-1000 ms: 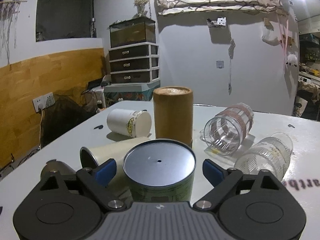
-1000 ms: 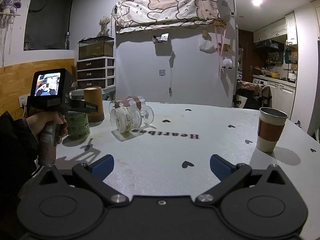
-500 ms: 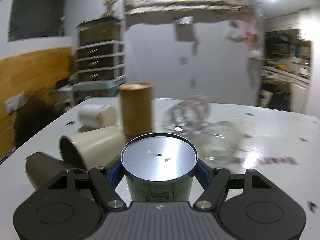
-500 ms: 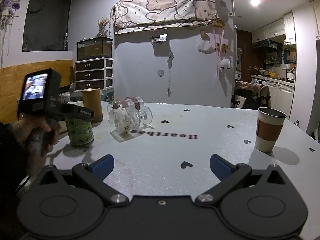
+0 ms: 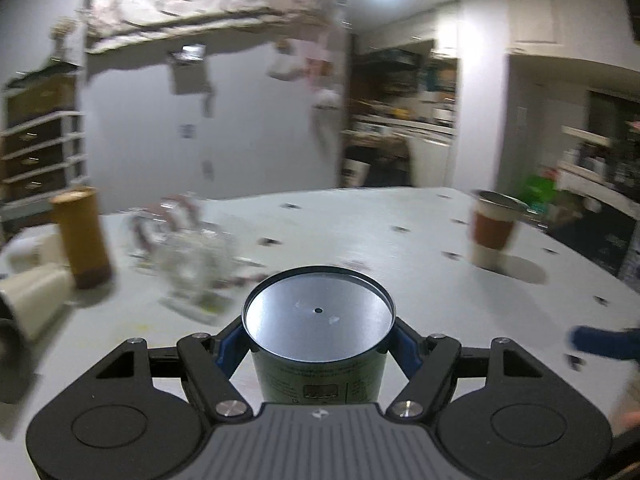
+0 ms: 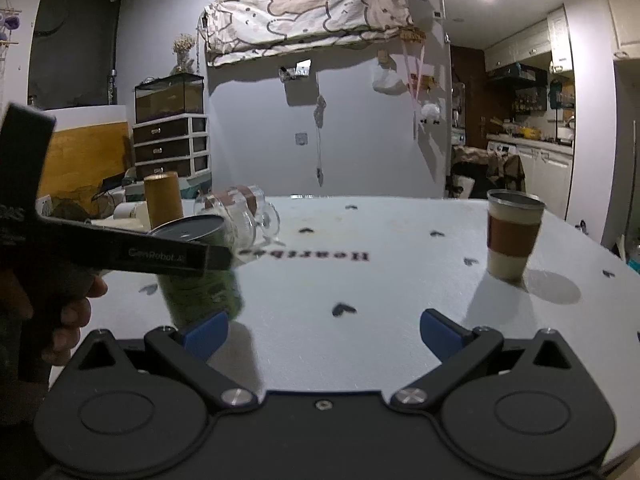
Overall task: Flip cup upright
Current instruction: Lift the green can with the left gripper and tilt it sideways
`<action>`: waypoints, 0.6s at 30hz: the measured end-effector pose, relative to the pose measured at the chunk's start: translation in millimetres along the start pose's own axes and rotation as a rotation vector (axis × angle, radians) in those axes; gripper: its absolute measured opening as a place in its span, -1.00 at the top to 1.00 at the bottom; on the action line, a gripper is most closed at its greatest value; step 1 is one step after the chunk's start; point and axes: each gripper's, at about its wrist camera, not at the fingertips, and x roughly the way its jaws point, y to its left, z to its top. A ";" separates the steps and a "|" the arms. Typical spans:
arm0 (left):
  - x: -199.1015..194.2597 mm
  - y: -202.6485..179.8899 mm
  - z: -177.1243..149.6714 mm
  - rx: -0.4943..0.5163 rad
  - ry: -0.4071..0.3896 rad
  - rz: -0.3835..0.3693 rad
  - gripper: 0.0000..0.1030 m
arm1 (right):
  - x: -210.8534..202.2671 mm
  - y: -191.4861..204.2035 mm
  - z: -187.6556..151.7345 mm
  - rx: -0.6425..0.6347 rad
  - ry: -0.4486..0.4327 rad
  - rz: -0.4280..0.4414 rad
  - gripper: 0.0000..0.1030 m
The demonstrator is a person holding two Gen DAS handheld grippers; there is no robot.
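My left gripper [image 5: 318, 340] is shut on a green cup [image 5: 318, 344] that stands bottom-up, its grey metal base facing up. In the right wrist view the same green cup [image 6: 200, 288] is held above the white table [image 6: 360, 280], near my right gripper's left fingertip, with the left gripper's black body across it. My right gripper [image 6: 322, 330] is open and empty, low over the table's near part.
A brown-sleeved paper cup [image 6: 514, 234] stands upright at the right. A tall brown cylinder [image 6: 163, 200], clear glass mugs [image 6: 240, 216] on their sides and pale cups [image 5: 32, 304] on their sides lie at the left.
My left gripper closed on the green cup, lifted it and swung right toward the table's middle and the right gripper. The right gripper stayed put and open.
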 end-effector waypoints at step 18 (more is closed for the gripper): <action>28.8 -29.5 0.8 0.013 0.107 -0.094 -0.48 | 24.0 0.6 -34.4 -0.035 0.130 0.033 -1.00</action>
